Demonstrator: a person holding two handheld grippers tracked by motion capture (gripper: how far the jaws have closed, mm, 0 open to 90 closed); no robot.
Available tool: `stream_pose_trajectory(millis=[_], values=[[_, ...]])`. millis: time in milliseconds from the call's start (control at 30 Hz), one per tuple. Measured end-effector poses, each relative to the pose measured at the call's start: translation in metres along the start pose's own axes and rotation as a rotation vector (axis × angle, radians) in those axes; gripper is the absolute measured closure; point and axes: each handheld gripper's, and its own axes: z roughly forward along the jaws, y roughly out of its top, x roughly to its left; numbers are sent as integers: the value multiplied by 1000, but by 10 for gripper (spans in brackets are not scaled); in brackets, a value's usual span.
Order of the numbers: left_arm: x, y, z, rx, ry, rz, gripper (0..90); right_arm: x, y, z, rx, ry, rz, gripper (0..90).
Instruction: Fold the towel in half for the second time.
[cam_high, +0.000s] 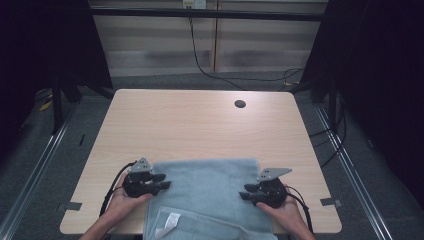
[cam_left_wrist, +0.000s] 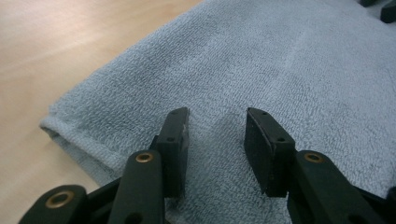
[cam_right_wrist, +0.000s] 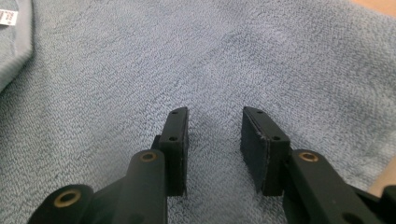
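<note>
High view first: your grey-blue towel (cam_high: 207, 187) lies on the near half of the wooden table (cam_high: 200, 125), its near part hanging off the table's front edge, where a folded-over flap carries a small white label (cam_high: 172, 218). You hold the left gripper (cam_high: 162, 181) at the towel's left edge and the right gripper (cam_high: 245, 191) at its right edge, both pointing inward toward each other, one hand under each.

Left gripper view — your jaws stand apart over the terry cloth, with a plain gap between the pads and nothing pinched in it. The towel's hemmed side edge (cam_left_wrist: 70, 135) runs just to the left of them, with bare table beyond.

Right gripper view — the jaws are likewise spread, cloth showing between them and no fold caught. Whether the tips rest on the pile or hang just above it, I cannot tell. The label (cam_right_wrist: 8, 17) sits at the upper left corner, on the folded flap.

A dark cable hole (cam_high: 240, 104) marks the table's far side, well apart from the towel.
</note>
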Motion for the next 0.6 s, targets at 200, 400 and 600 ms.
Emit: stream_pose_trajectory(millis=[200, 400, 600], values=[[-11, -5, -5, 13, -16, 20, 584, 13, -10, -10, 16, 22, 0, 619], [-5, 4, -2, 2, -20, -3, 569, -1, 1, -13, -33, 7, 20, 588], [13, 22, -12, -83, 16, -36, 539, -44, 22, -15, -99, -70, 62, 538]])
